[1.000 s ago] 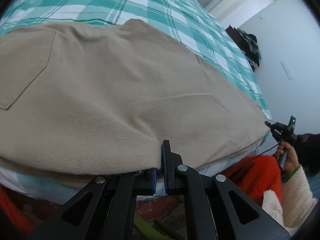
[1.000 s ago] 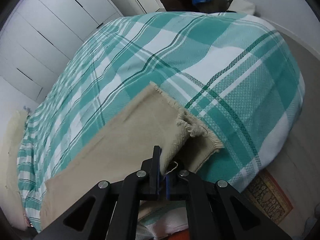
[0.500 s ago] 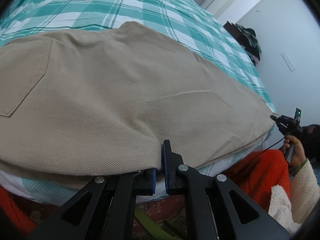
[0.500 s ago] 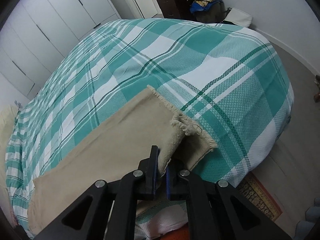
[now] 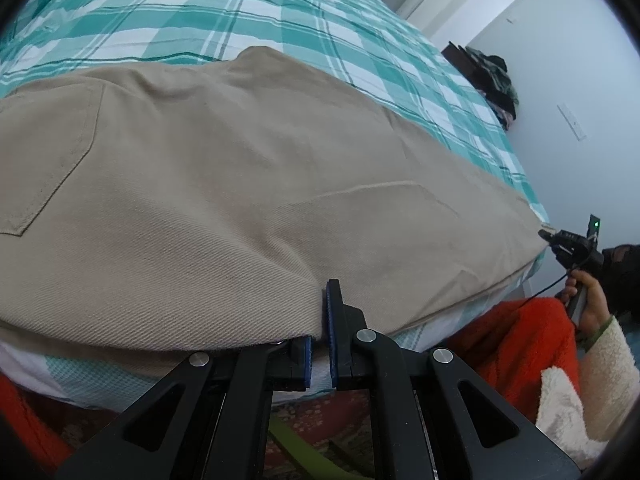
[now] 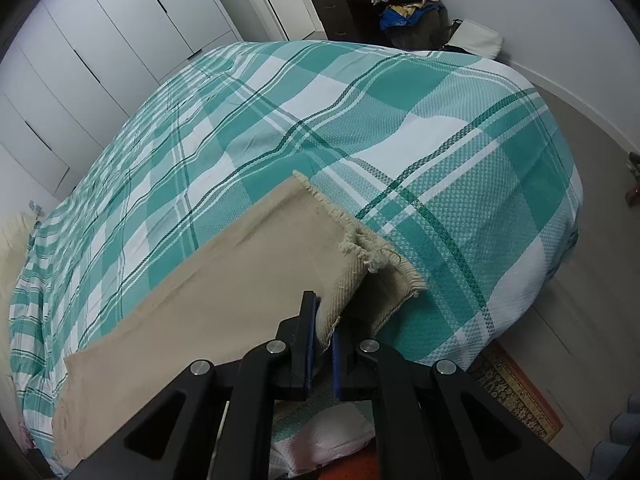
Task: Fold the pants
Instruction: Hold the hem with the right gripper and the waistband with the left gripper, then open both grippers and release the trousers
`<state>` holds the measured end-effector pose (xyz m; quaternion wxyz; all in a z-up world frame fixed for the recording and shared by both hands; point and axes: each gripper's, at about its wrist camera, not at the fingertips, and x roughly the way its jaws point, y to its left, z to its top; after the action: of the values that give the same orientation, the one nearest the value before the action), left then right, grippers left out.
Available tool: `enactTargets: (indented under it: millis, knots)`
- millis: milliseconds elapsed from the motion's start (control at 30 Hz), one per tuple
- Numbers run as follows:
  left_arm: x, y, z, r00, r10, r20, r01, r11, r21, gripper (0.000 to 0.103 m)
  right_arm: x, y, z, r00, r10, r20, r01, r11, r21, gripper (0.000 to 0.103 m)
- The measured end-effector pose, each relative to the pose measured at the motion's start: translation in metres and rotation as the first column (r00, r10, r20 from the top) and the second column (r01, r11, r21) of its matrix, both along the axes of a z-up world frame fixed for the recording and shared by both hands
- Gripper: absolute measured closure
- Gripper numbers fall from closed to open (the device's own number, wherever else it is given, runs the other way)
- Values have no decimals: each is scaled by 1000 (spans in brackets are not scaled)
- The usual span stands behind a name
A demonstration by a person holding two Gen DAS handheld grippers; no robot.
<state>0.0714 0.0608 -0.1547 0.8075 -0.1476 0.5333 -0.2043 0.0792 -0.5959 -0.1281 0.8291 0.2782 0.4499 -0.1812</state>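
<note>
Beige pants (image 5: 224,184) lie along the near edge of a bed, folded lengthwise, back pocket at the left. My left gripper (image 5: 319,344) is shut on the pants' near edge at the seat end. My right gripper (image 6: 322,340) is shut on the near edge close to the frayed leg cuffs (image 6: 360,248). In the left wrist view the right gripper (image 5: 568,244) shows at the far right, at the cuff end. The pants (image 6: 208,300) run from the cuffs down to the lower left in the right wrist view.
A teal and white plaid bedspread (image 6: 360,120) covers the bed. White wardrobe doors (image 6: 100,40) stand behind it. A dark dresser with piled clothes (image 6: 384,4) is at the far corner. A patterned rug (image 6: 516,392) lies on the floor beside the bed.
Both grippers keep their hold on the pants. The right gripper has lifted and drawn back a little, so more of the bed and floor shows. The left view shifted slightly.
</note>
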Motion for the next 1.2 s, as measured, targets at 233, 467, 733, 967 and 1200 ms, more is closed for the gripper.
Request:
enactTargets:
  millis: [233,467,733,967,1200]
  knots:
    - [-2,0,3,1000,2,10,-2,1000,0,99,-1,-1,0,1000,2,1,-2,1000,-5,98]
    - [-1,3,1,1000,0,0,0,1000,-13,99,-3,-1,1,1000,2,6,-2,1000,-1,98]
    - [1,3,-4,1000,-7,-12,7,1000,-10,99,-8,2,4,1000,10,9,-10,1000,-11,98]
    - [-4,-6,6,999,-48,-4,48,995,86,55,-13,8,12,999,-32,-21,30,996,-82,68]
    - [-45,-14,42,989,-137,59,125,975,182,33,-59,-1,50,975,-188,122,211,953,-218,40]
